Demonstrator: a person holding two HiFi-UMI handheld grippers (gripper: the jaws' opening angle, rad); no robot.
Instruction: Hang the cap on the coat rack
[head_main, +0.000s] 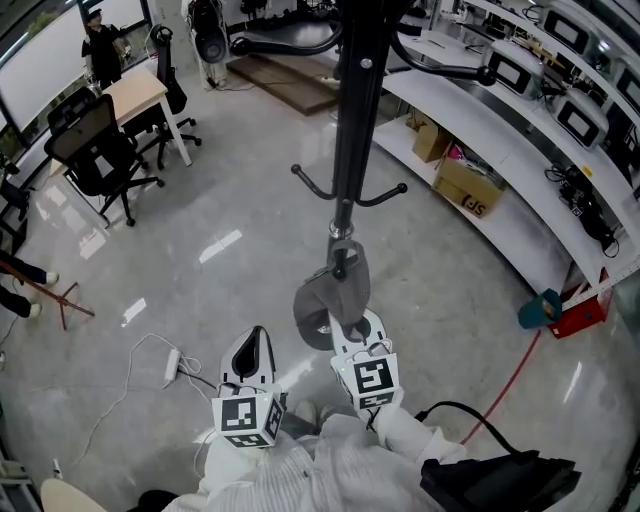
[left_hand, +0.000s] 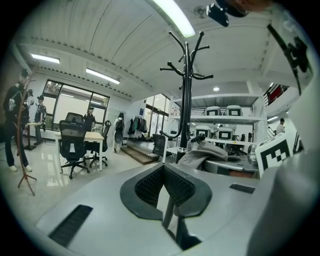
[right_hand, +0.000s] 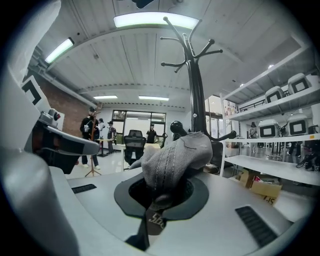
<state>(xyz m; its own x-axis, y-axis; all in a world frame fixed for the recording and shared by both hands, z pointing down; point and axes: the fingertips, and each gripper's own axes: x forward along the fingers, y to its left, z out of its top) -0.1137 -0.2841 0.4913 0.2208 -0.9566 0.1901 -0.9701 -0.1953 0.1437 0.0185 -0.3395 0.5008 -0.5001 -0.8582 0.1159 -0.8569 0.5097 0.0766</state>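
The black coat rack (head_main: 352, 120) stands straight ahead, with low hooks to its left (head_main: 303, 180) and right (head_main: 395, 192). A grey cap (head_main: 330, 295) hangs in front of the pole's lower part. My right gripper (head_main: 357, 335) is shut on its rear part. In the right gripper view the cap (right_hand: 175, 157) bulges up out of the jaws, right against a black hook knob (right_hand: 176, 127). I cannot tell whether the cap rests on the knob. My left gripper (head_main: 250, 365) hangs lower left of the cap, shut (left_hand: 162, 167) and empty.
Black office chairs (head_main: 95, 150) and a desk (head_main: 135, 90) stand at the far left. White shelving (head_main: 500, 150) with cardboard boxes (head_main: 468, 185) runs along the right. A power strip with cable (head_main: 172, 365) and a red cable (head_main: 510, 380) lie on the floor.
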